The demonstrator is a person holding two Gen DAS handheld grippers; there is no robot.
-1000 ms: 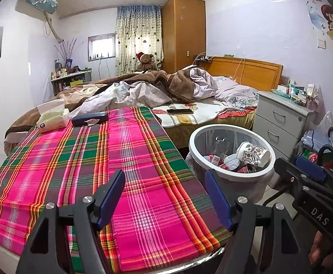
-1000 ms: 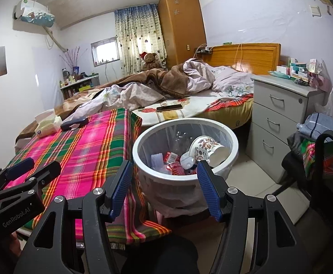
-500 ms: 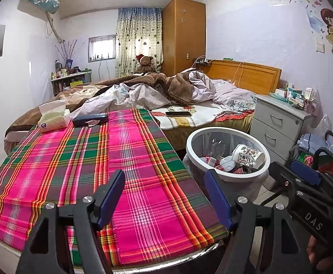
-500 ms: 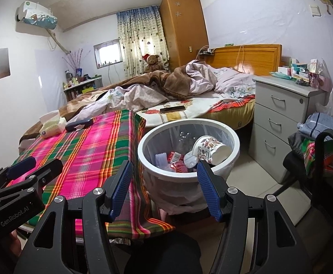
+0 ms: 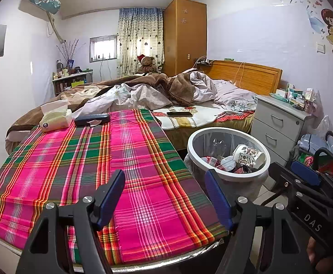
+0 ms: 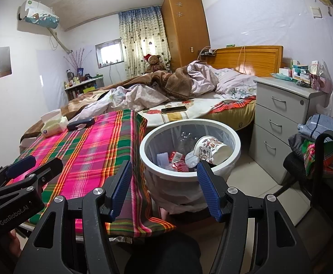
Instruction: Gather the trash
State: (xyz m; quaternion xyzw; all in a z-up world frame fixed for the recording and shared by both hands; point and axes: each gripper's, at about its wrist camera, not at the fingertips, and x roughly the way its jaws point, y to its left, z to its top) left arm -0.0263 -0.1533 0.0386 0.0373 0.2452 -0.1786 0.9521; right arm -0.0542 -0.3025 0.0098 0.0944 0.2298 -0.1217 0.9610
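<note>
Both claws hang spread and empty; the trash bin (image 6: 189,150) lies at twelve o'clock of the right claw (image 6: 164,187), nearer than the left claw (image 5: 164,196).

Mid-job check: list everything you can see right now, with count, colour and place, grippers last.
trash bin: one, white rim, clear liner, on the floor beside the table
paper cup: one, white, patterned, lying in the bin
wrappers: several, red and white, in the bin
tablecloth: one, pink-green plaid, covering the table
tissue pack: one, white, table's far left
dark case: one, navy, beside the tissues
phone: one, black, on the bed
nightstand: one, grey, right of the bed
left gripper: open, empty, over the table
right gripper: open, empty, before the bin
</note>
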